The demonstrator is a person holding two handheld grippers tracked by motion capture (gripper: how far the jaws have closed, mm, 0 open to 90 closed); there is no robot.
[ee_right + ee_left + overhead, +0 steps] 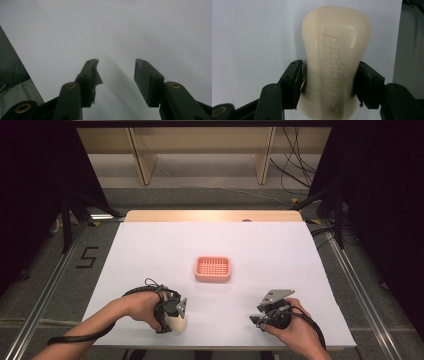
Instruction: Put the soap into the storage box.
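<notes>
Near the table's (150, 245) front edge, the left claw (329, 82) grips a cream soap bar (335, 50) at its waist, a sensible hold on something likely hard and slippery, while the right claw (116, 75) gapes empty.

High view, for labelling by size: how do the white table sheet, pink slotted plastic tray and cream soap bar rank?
1. White table sheet.
2. Pink slotted plastic tray.
3. Cream soap bar, partly hidden under the left gripper, so its full size is unsure.

Cream waisted soap bar (334, 65), embossed lettering up, flat on white table (280, 250)
</notes>
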